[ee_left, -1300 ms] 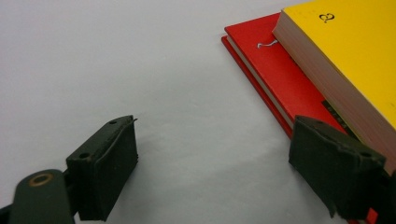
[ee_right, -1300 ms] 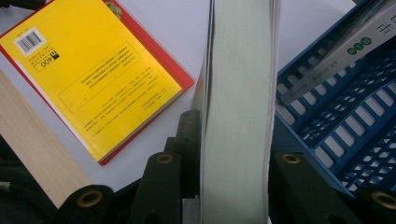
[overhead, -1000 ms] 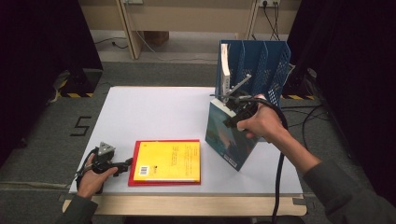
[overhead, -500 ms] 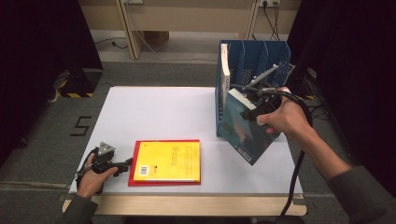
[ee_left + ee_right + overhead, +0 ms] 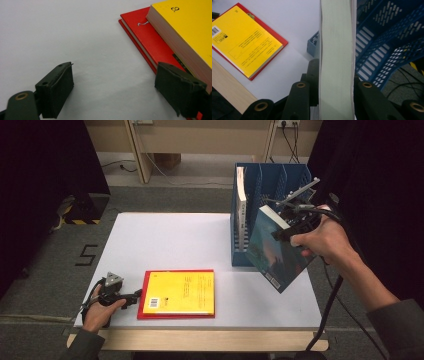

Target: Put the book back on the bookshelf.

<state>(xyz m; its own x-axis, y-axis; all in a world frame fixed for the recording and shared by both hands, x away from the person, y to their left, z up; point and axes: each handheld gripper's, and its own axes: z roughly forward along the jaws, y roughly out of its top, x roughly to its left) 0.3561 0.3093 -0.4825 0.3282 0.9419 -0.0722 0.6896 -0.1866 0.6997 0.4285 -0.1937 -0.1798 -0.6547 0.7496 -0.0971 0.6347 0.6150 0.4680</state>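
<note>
Your right tool (image 5: 295,222) is clamped on a teal-covered paperback book (image 5: 274,251), its jaws pressing both covers with the pale page edge (image 5: 336,57) running straight up between them in the right gripper view. The book hangs in the air, tilted, with its lower corner down toward the white table (image 5: 165,235) and its long axis slanting away from the tool. The blue perforated plastic file rack (image 5: 272,175) stands just beyond and beside the book, touching nothing you hold as far as I can tell; a white-spined book (image 5: 242,210) already stands upright in its near compartment. I judge the move ahead turns on this: the rack's free slots lie past the book's far edge, so you would need to bring the long axis upright before lowering.

Your right hand (image 5: 325,240) is raised, wrist cocked, forearm coming up from the near right.

Your left tool (image 5: 125,297) rests low on the table, jaws spread wide and empty, with the yellow book on a red hardcover (image 5: 180,32) just ahead of one jaw.
</note>
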